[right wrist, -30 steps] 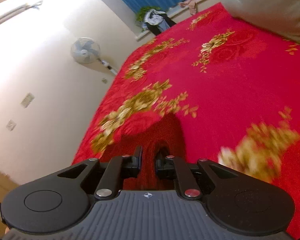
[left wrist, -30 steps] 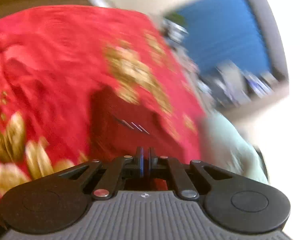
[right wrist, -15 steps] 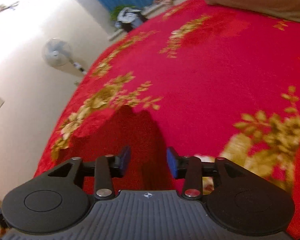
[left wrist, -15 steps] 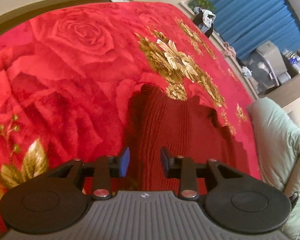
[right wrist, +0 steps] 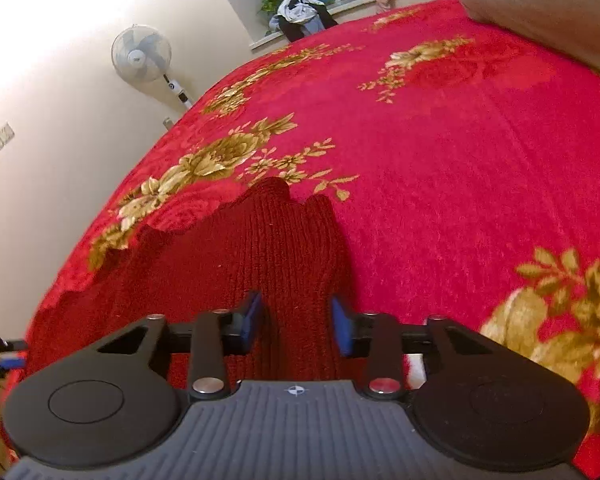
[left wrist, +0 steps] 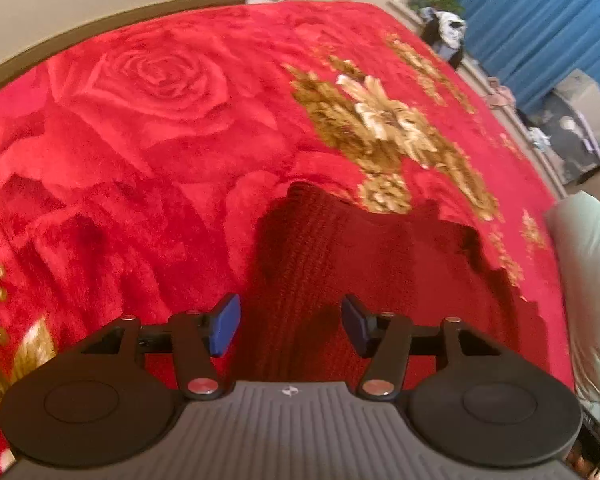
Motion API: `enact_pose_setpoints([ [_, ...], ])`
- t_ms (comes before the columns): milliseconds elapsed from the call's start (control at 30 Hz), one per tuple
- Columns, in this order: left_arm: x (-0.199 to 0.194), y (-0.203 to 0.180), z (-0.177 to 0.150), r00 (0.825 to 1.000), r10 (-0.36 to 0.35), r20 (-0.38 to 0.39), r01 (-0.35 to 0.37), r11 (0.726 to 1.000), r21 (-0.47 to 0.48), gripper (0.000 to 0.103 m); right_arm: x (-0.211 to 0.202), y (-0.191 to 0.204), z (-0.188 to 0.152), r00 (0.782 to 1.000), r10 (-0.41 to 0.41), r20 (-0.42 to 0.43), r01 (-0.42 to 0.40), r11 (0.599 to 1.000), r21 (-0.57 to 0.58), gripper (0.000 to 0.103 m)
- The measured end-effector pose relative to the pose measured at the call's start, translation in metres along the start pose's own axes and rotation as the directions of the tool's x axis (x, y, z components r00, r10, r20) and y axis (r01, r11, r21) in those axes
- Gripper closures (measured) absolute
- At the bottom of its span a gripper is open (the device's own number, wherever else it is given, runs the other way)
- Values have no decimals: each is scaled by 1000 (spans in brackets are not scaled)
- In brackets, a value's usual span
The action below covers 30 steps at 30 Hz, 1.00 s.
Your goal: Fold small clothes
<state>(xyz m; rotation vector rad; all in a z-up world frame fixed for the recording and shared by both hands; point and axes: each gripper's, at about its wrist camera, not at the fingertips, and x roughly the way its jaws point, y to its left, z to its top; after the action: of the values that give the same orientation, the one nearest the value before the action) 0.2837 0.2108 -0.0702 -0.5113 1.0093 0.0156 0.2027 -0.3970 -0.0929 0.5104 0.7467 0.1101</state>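
A: What could go wrong?
B: The right tongs are closing around the dark red knit garment on the bed, pads not yet pressing; they could pinch the blanket too. The left tongs are opening, knit between them, ungripped.
A: Its look?
B: Ribbed, thick, rumpled.

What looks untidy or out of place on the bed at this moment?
Only the dark red knitted garment looks untidy: its far edge lies wavy and uneven on the red blanket, not in a straight line. Nothing is spilled or torn.
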Motion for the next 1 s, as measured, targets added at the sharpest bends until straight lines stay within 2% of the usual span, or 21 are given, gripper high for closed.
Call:
enact_pose_setpoints([
  [33,4,0,1,1000,2,-4,-2,1000,-9,42,1,1,0,1000,-8,6,8,1000,-9,76],
  [67,5,-1,2,1000,5,-4,-5,1000,-12,43,2,2,1,1000,-20,11,21,1000,-23,85],
  [100,6,-2,2,1000,10,-2,-10,1000,-7,44,3,3,1,999,-32,18,33,999,-39,88],
  [133,6,-4,1,1000,12,2,-12,1000,1,53,3,4,2,999,-39,27,40,998,-51,89],
  [167,6,-6,1,1000,8,6,-8,1000,14,70,1,4,2,999,-41,34,43,997,-61,90],
  [267,-1,-15,-1,998,28,48,-32,996,82,90,-5,11,5,996,-42,73,50,993,-105,91],
  [333,-10,-21,-3,995,37,89,-48,990,131,92,-13,18,8,992,-39,122,57,987,-148,92],
  [467,-33,-28,-3,982,-10,187,-27,980,199,93,-30,32,11,971,-23,237,77,972,-221,93],
  [600,-56,-36,-5,948,-57,314,-30,964,263,94,-43,45,14,940,3,341,99,955,-281,93],
  [667,-68,-37,-3,921,-85,379,-19,965,263,94,-50,49,15,914,5,406,125,948,-293,93],
  [700,-75,-37,-3,902,-98,420,-17,965,263,94,-53,50,16,899,9,439,132,948,-290,93],
  [767,-84,-35,-4,875,-99,474,-29,966,256,94,-56,53,17,864,20,503,147,946,-290,93],
  [800,-85,-33,-3,869,-89,486,-39,968,247,93,-54,54,18,854,20,520,154,944,-290,93],
  [833,-83,-31,-2,873,-72,483,-48,972,232,93,-49,55,21,857,18,515,152,946,-286,93],
  [867,-76,-27,0,890,-48,454,-54,976,209,90,-42,54,25,876,13,482,140,949,-281,90],
  [900,-65,-23,3,918,-19,396,-61,980,187,89,-32,51,28,906,1,422,126,954,-272,86],
  [933,-53,-19,5,949,9,315,-66,983,172,80,-18,46,32,940,-26,341,120,959,-258,82],
  [967,-40,-13,6,976,21,218,-57,985,163,64,-8,41,32,957,-51,284,124,962,-244,67],
  [1000,-31,-7,3,990,29,136,-49,988,144,60,2,33,30,972,-77,221,128,966,-225,58],
])
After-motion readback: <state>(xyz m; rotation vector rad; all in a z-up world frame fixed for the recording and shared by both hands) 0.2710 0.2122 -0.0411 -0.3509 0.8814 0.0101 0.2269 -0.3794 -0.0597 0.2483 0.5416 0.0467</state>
